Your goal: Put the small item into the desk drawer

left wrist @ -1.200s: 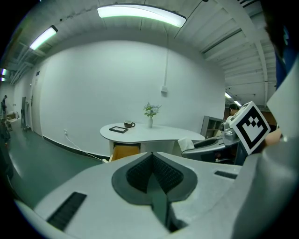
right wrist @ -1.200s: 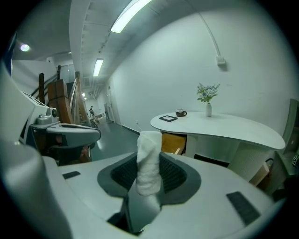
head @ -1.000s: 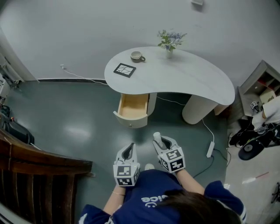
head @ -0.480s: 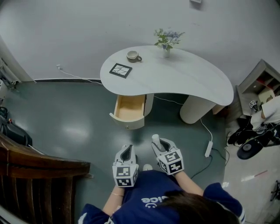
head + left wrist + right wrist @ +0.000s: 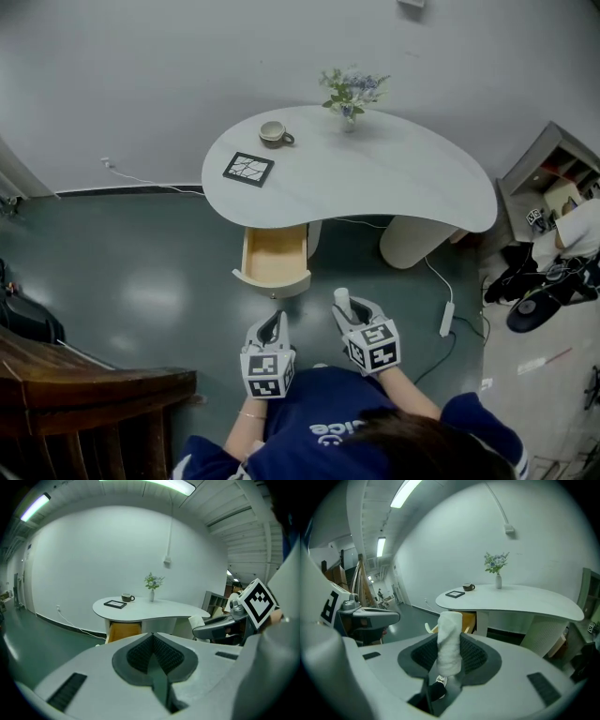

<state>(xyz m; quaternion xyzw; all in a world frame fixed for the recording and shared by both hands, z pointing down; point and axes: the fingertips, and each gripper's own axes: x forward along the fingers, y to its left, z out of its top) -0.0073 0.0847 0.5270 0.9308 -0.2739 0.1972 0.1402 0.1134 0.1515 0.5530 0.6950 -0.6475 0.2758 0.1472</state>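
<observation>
- The right tongs [image 5: 450, 657] are clamped on a white roll [image 5: 449, 641]; its long axis stands upright, and its top pokes well above the pads
- The left tongs [image 5: 152, 654] are pressed together with nothing between them, so they have no part in the carry
- The drawer [image 5: 275, 258] hangs open under the left end of the tabletop [image 5: 375, 178], with its open top facing up and its front toward the person
- From the roll the drawer lies ahead, lower and a little to the left, well apart, with bare floor [image 5: 150, 281] between
- In the head view the drawer sits more squarely ahead of the left tongs, yet the right tongs carry the roll and reach slightly further forward
- I judge the coming move to be a forward carry, drifting left, then a descent over the open top
- The drawer looks bare inside, though it is too small here to be sure
</observation>
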